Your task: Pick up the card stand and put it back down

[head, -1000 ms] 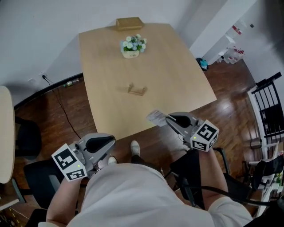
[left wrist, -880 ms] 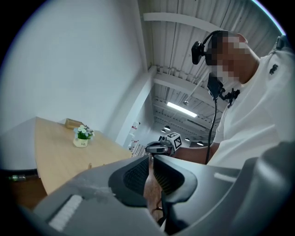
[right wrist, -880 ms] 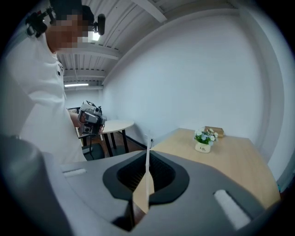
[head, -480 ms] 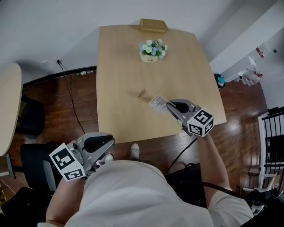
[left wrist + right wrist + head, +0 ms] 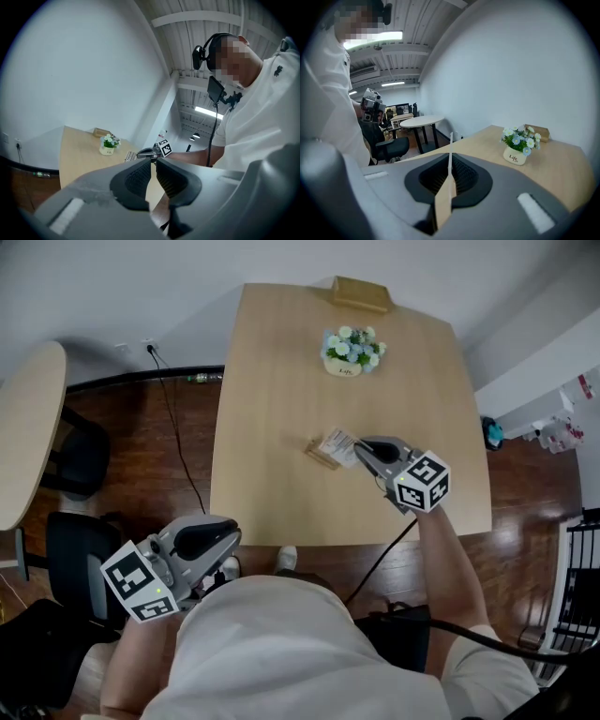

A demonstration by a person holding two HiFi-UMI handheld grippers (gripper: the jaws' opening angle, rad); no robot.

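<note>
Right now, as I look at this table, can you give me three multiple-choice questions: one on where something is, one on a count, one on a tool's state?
1. The stand lies:
A. on the floor
B. on the table, by the right gripper
C. against the flowers

2. How many grippers are over the table?
A. none
B. two
C. one

3. The right gripper is:
A. shut on a card
B. wide open
C. shut on the flowers

Answers:
1. B, the stand rests mid-table at that gripper's tip.
2. C, the left gripper is off the table, by the person's body.
3. A, the jaws pinch the thin card edge-on.
</note>
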